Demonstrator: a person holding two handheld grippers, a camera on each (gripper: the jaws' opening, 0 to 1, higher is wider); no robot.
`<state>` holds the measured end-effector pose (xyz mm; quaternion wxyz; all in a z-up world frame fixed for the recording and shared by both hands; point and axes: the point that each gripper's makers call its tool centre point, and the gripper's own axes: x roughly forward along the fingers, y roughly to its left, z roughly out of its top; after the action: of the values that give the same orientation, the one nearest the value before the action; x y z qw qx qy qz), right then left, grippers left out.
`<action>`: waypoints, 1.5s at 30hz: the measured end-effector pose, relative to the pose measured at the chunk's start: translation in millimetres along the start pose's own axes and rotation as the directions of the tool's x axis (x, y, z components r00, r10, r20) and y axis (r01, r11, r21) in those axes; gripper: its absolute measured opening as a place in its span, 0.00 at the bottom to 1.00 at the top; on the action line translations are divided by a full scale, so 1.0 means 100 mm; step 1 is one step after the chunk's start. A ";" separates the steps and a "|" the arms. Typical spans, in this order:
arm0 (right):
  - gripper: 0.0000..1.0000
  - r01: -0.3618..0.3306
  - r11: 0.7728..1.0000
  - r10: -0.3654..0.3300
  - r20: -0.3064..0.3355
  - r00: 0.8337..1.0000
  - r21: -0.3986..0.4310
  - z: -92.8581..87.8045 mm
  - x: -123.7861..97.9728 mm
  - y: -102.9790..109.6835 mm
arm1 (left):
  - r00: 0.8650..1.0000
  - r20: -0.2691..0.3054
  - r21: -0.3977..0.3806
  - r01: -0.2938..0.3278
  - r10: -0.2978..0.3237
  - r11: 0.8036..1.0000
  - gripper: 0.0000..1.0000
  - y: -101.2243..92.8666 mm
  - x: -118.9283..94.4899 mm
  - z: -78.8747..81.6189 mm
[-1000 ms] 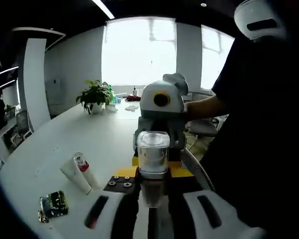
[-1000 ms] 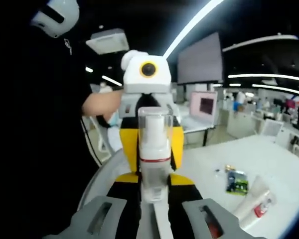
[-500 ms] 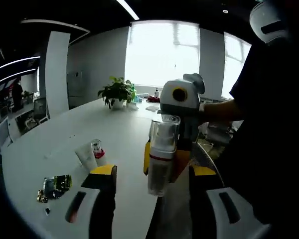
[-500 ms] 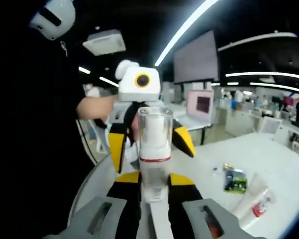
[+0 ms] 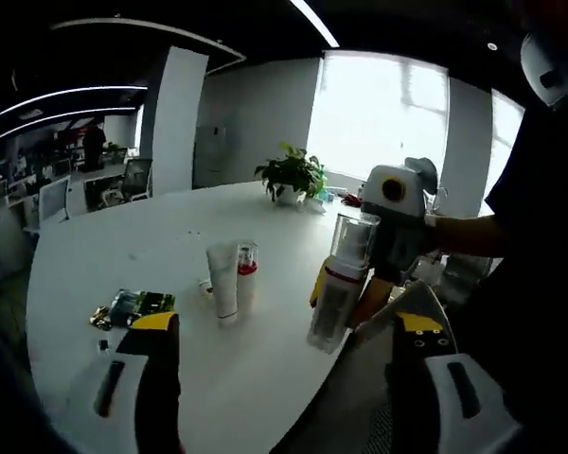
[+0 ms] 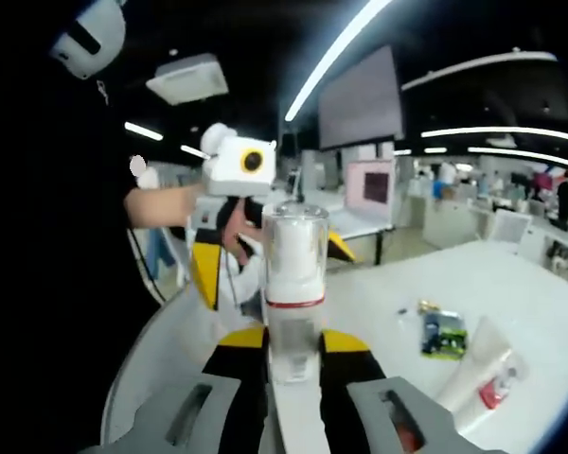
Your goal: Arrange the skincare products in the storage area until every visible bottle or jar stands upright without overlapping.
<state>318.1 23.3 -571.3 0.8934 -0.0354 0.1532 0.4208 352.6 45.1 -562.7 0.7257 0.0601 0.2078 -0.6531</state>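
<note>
Vs 1 s ago: the left gripper (image 5: pixel 284 378) has let go of the pump bottle (image 6: pixel 293 284) and drawn back — its jaws now stand wide apart w/ nothing between them, where earlier both grippers clamped the bottle. The bottle sits further off in the left gripper view, up and right of centre (image 5: pixel 344 282).

The right gripper (image 6: pixel 293 364) has its yellow-tipped black jaws clamped on the bottle's lower body, holding it in the air, upright in its own view, tilted in the left gripper view. The bottle is over the near edge of the white table (image 5: pixel 104 255).

Bottle: cylindrical, frosted translucent body, thin red band round the neck, clear hard cap over a white pump head. Looks like smooth plastic, glossy.

On the table, well apart from the bottle: a white soft squeeze tube (image 5: pixel 222 282) lying flat, and touching it a smaller tube w/ red band and clear cap (image 5: pixel 247 274). Same pair in the right gripper view, low right (image 6: pixel 473 374). Near them a dark foil sachet (image 5: pixel 137 306), crinkled, shiny — seen too at (image 6: pixel 442 334).

A potted plant (image 5: pixel 292 173) stands at the far end of the table. The person's hand (image 6: pixel 237 236) grips the left gripper's handle.
</note>
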 end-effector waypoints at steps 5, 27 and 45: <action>0.11 0.016 1.000 -0.016 -0.005 1.000 0.011 -0.05 0.00 -0.08 | 0.997 -0.031 -0.044 -0.071 0.069 0.997 0.91 0.09 -0.02 -0.18; 0.11 0.192 0.981 -0.191 -0.038 0.981 0.035 -0.37 -0.09 -0.52 | 0.955 -0.051 -0.073 -0.296 0.293 0.952 0.99 0.41 -0.06 -0.63; 0.11 0.278 0.961 -0.276 -0.117 0.954 0.000 -0.94 -0.04 -1.01 | 0.892 0.067 -0.122 -0.438 0.447 0.891 0.99 0.88 -0.06 -0.65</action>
<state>369.6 -62.8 -666.1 0.9334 -0.0736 0.2018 0.2875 423.5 86.6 -635.5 0.8663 0.0378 0.1882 -0.4611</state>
